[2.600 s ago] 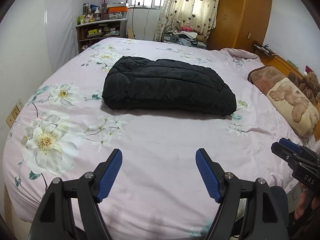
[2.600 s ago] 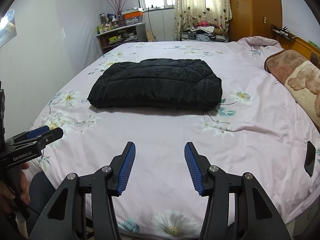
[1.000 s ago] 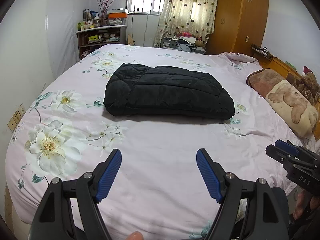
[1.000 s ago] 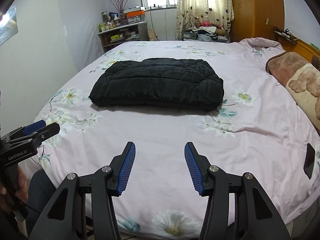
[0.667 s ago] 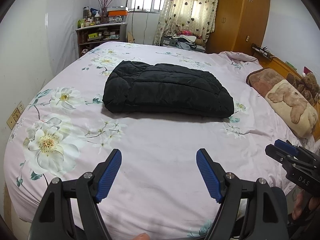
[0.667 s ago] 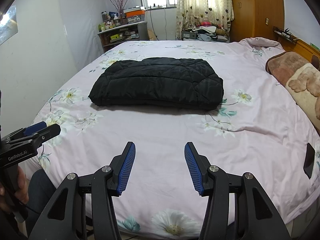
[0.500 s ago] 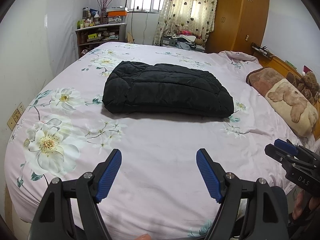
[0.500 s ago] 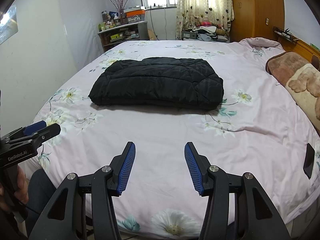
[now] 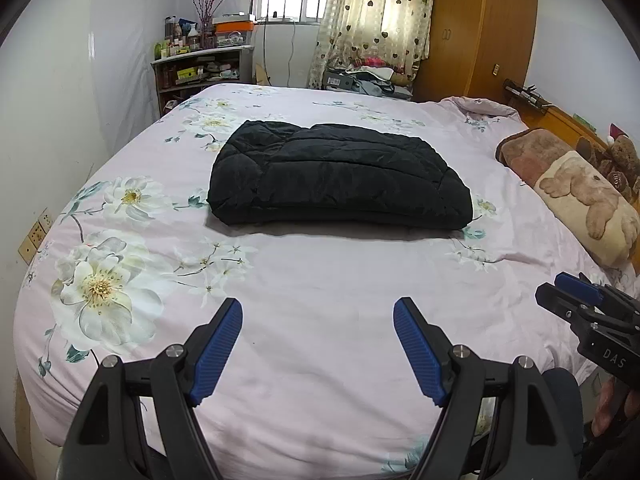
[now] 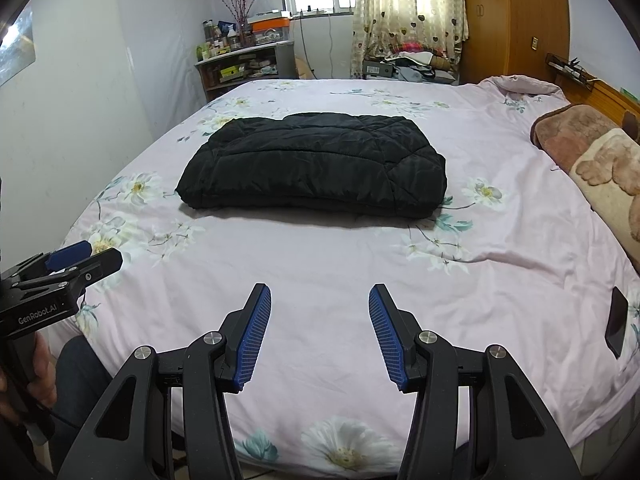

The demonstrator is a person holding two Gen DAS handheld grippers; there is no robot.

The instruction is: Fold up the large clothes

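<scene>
Both the left gripper and right gripper gape empty, the seemingly folded black jacket well apart at twelve o'clock.

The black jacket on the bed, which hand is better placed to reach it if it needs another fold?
Neither clearly. Left tool and right tool both hang open and empty over the near bed edge, well short of the jacket. It already lies folded.
</scene>
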